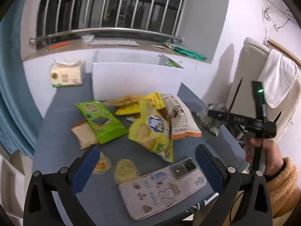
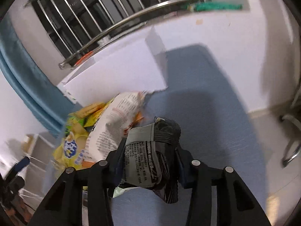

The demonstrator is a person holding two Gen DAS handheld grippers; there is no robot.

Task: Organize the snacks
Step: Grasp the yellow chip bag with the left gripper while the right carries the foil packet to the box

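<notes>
Right claw (image 2: pixel 150 162): pinching black-and-grey snack pack (image 2: pixel 150 156), lifted off tabletop (image 2: pixel 216 122); pack's long axis approx. along fingers, tilted toward upper right of right-wrist frame. White box (image 1: pixel 135 79) at upper centre of left-wrist view, beyond pack and to its left there; likely drop spot.

Left claw (image 1: pixel 148 162): spread wide, empty, low centre, just over phone (image 1: pixel 165 186). Nearer to snack pile (image 1: pixel 131 120) at mid-frame.

Tabletop: blue, matte. Room: barred window (image 1: pixel 112 5) w/ sill, white walls, cream chair at right edge.
</notes>
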